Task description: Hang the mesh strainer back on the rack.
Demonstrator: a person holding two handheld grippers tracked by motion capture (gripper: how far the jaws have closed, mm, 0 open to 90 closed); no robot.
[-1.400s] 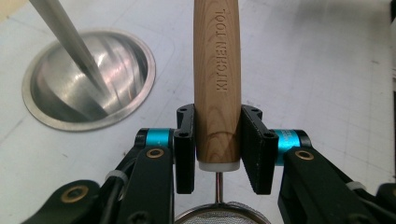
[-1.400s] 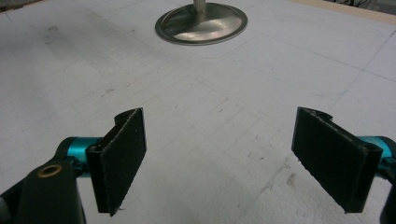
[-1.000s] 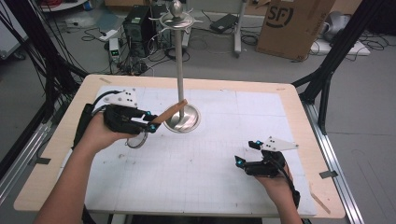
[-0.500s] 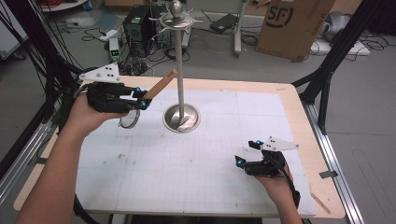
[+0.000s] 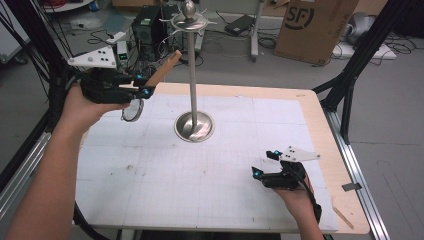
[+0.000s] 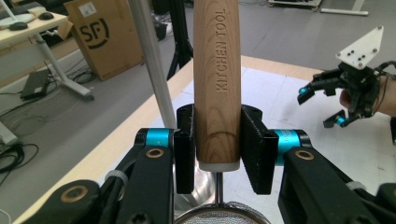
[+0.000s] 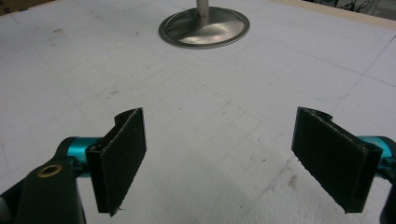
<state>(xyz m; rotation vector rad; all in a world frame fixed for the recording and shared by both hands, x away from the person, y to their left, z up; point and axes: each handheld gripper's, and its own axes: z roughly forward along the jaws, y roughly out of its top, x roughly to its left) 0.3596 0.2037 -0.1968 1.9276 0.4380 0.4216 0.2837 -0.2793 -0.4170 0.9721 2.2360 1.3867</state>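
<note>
Nearest, the right tongs [image 5: 264, 164] rest low on the counter [image 5: 210, 200], jaws wide apart and empty, well short of the stand [image 5: 193, 75]. Farther off, the left tongs [image 5: 141, 86] clamp a strainer's wooden handle [image 6: 217, 79], raised beside the stand's pole, its long axis angled up toward the hooks at the top.

Cardboard box [image 5: 315, 27] on floor, black computer tower [image 5: 149, 22], tangled cables [image 5: 220, 32]

Only the metal stand [image 5: 194, 90] rises mid-table; white mat [image 5: 200, 190] around it lies open.
</note>
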